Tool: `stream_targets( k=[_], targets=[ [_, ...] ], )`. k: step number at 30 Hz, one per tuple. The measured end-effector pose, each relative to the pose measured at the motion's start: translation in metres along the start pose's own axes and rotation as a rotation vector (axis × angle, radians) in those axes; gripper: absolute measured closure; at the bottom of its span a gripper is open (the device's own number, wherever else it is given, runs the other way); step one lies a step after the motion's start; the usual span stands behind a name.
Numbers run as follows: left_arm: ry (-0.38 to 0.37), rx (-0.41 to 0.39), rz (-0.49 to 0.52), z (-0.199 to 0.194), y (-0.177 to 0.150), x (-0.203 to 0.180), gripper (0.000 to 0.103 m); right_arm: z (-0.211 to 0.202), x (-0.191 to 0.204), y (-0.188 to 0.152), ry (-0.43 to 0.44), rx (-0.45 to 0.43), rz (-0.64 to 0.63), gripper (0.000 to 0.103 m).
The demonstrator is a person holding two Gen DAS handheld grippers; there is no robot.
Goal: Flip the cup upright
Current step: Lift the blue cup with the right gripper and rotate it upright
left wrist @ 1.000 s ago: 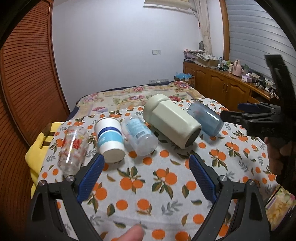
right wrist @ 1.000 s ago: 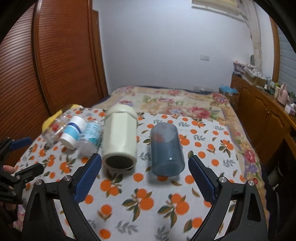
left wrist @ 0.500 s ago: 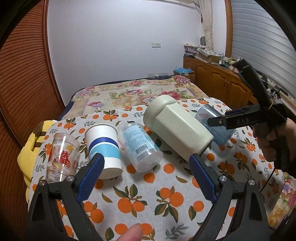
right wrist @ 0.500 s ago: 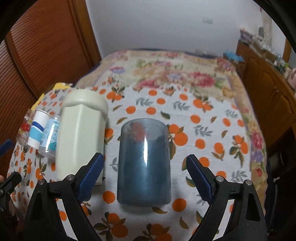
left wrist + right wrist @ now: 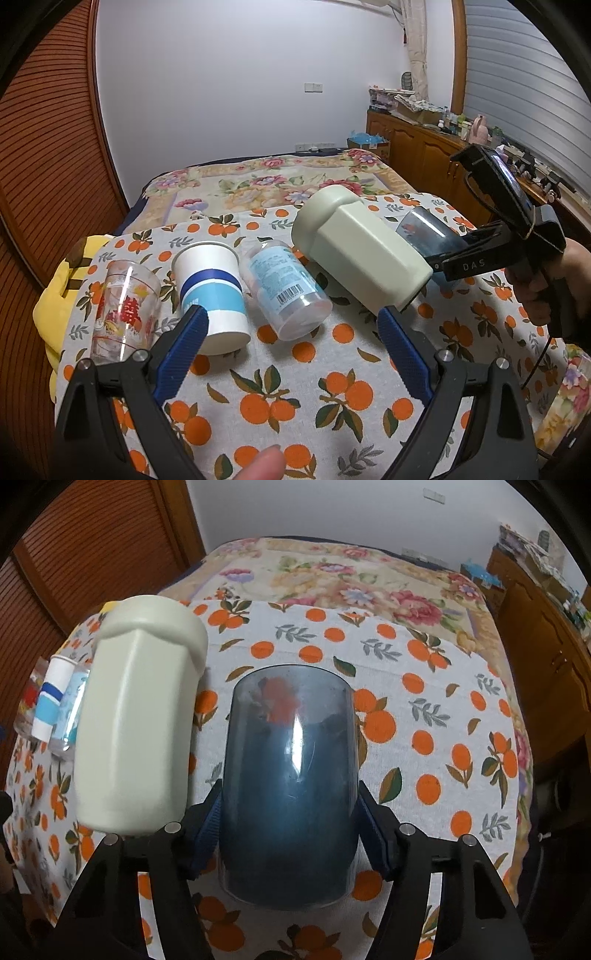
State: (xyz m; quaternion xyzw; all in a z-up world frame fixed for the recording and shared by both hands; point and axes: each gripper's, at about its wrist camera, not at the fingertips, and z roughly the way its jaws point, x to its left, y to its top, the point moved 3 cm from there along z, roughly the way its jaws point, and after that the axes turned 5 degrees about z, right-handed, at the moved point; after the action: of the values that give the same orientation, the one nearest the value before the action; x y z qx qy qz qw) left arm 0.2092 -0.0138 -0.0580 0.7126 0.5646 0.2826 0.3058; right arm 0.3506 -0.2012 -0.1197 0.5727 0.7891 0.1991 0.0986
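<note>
A dark blue translucent cup [image 5: 290, 797] lies on its side on the orange-print tablecloth [image 5: 436, 709], its open end toward the right wrist camera. My right gripper [image 5: 290, 812] has closed in around it, both blue pads against its sides. The cup also shows in the left wrist view [image 5: 424, 232], partly hidden behind a cream cup, with the right gripper [image 5: 476, 254] on it. My left gripper [image 5: 291, 343] is open and empty, above the cloth in front of the row of cups.
A large cream cup [image 5: 362, 254] lies beside the blue one. A clear plastic cup [image 5: 288, 288], a blue-banded paper cup [image 5: 212, 291] and a glass with red print [image 5: 123, 310] lie further left. A bed [image 5: 273, 181] and wooden cabinets [image 5: 417, 155] stand behind.
My right gripper has moved forward and down onto the blue cup and closed on it. The left gripper has drifted slightly nearer the cups and stayed open.
</note>
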Motion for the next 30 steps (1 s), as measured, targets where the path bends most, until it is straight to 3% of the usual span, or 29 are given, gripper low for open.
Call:
stream_targets(
  k=[13,21,30],
  targets=[
    [0.003,-0.033,0.008,-0.037,-0.022,-0.011,0.01,-0.053,0.003,-0.054,0.051,-0.094,0.03,0.036],
    [-0.004,-0.049,-0.01,-0.059,-0.048,-0.013,0.01,-0.076,0.051,-0.098,0.124,-0.13,-0.01,0.036],
    [0.003,-0.066,-0.047,-0.075,-0.069,-0.006,0.01,-0.067,0.1,-0.123,0.176,-0.118,-0.049,0.036]
  ],
)
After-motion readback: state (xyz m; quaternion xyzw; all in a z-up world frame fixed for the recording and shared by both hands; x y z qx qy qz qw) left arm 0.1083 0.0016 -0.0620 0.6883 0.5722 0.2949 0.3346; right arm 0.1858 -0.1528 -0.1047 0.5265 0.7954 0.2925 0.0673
